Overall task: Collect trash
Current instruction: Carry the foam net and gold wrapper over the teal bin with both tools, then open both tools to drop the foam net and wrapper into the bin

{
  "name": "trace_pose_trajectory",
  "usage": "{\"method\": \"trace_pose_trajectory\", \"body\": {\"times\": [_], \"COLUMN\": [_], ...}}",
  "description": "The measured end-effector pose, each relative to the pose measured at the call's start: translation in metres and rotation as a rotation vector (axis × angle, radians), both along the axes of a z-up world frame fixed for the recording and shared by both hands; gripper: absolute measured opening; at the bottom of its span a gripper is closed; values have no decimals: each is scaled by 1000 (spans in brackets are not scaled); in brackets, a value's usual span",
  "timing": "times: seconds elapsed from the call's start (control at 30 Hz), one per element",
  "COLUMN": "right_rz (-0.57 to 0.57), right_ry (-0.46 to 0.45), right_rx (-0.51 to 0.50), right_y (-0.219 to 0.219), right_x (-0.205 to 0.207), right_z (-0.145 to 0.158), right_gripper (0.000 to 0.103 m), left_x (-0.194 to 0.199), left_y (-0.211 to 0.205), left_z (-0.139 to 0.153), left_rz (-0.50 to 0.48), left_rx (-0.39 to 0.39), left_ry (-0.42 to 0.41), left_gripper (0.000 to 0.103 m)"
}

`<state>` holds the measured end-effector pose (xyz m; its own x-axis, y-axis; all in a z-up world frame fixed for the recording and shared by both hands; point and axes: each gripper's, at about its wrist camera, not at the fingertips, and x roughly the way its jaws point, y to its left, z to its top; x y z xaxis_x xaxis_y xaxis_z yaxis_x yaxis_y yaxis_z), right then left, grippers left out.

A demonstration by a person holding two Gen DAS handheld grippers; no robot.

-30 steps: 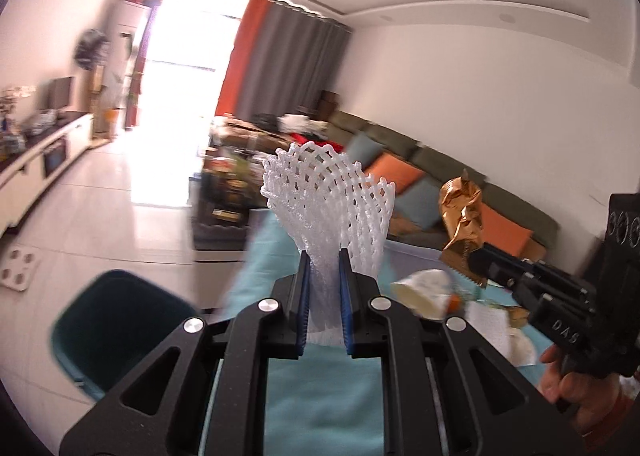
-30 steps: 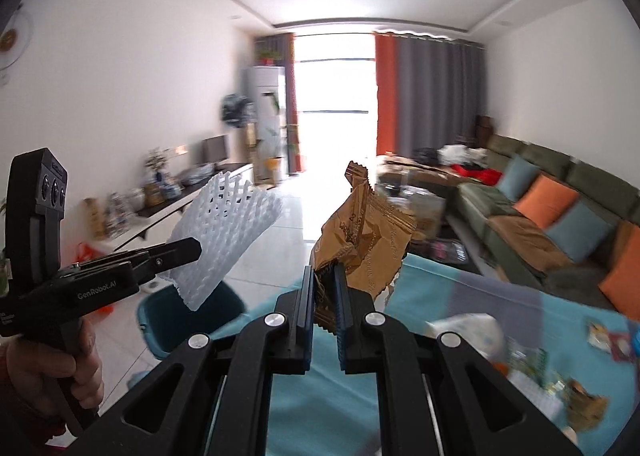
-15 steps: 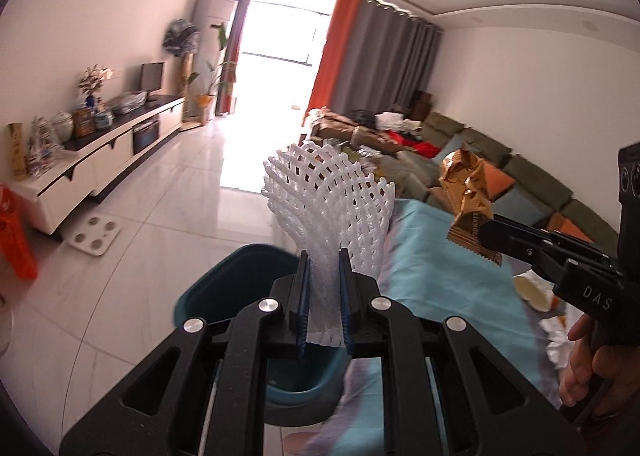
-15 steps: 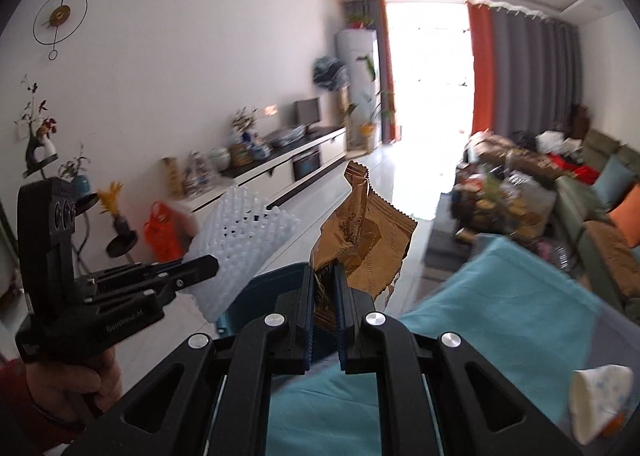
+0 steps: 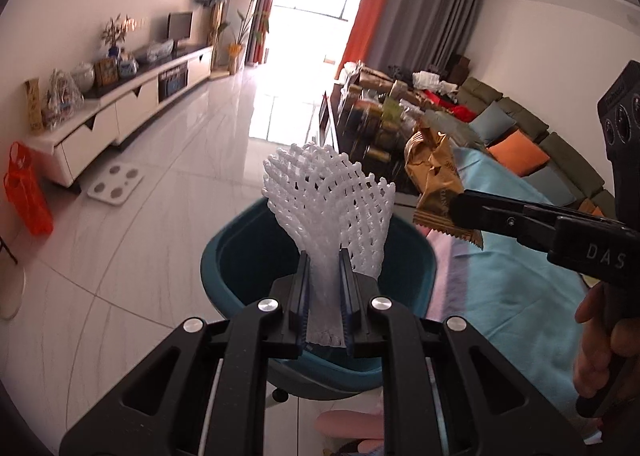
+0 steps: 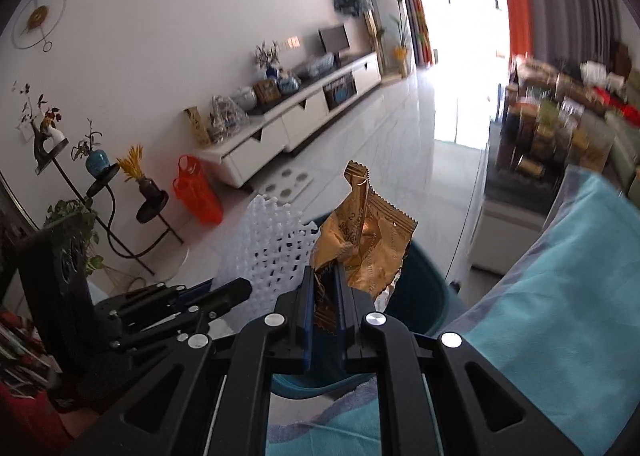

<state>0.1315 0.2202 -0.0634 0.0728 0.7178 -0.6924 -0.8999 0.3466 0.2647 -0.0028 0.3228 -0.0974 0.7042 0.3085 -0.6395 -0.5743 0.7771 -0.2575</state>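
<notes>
Pinching a white foam fruit net (image 5: 332,211), the left gripper (image 5: 324,296) angles downward over a teal bin (image 5: 240,256) standing on the pale tiled floor (image 5: 160,195); its pads press the net's narrow end flat while the flared mesh fans up toward 12 o'clock. From this view the right gripper (image 5: 466,211) reaches in from 3 o'clock, fingers nearly level, clamped on a crumpled gold snack wrapper (image 5: 434,175) at the bin's far right rim, near the teal-covered table (image 5: 520,276). A hand (image 5: 604,348) wraps the black grip (only the fingers show). In the right wrist view the wrapper (image 6: 368,252) stands upright between the closed pads, the net (image 6: 272,248) just beside it at 10 o'clock, both above the bin (image 6: 424,296).
</notes>
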Motion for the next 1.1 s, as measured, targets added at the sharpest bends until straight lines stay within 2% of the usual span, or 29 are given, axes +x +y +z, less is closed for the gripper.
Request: {"method": "trace_pose_trajectory", "body": {"times": [0.23, 0.47, 0.5, 0.57, 0.67, 0.73, 0.8, 0.9, 1.1], "right_rz": [0, -27, -29, -36, -45, -56, -64, -74, -92], "right_ry": [143, 188, 194, 202, 215, 207, 214, 198, 131], "right_rx": [-80, -107, -108, -103, -88, -79, -71, -60, -14], "right_y": [25, 33, 34, 33, 31, 28, 26, 22, 6], "right_x": [13, 20, 21, 24, 29, 31, 34, 37, 35], "right_z": [-32, -45, -45, -46, -45, -44, -42, -39, -20], "right_gripper": [10, 15, 17, 29, 32, 32, 32, 35, 47], "left_x": [28, 45, 47, 45, 46, 46, 44, 38, 23], "left_y": [22, 33, 33, 31, 32, 31, 33, 37, 33], "left_z": [-47, -67, -68, -69, -69, -68, -66, -63, -46], "left_rz": [-7, 3, 6, 8, 10, 18, 25, 47, 90], "left_rx": [-48, -56, -55, -55, -42, -29, -21, -22, 3], "left_ry": [57, 79, 81, 79, 75, 78, 76, 61, 23], "left_gripper": [15, 22, 28, 34, 47, 50, 60, 62, 80]}}
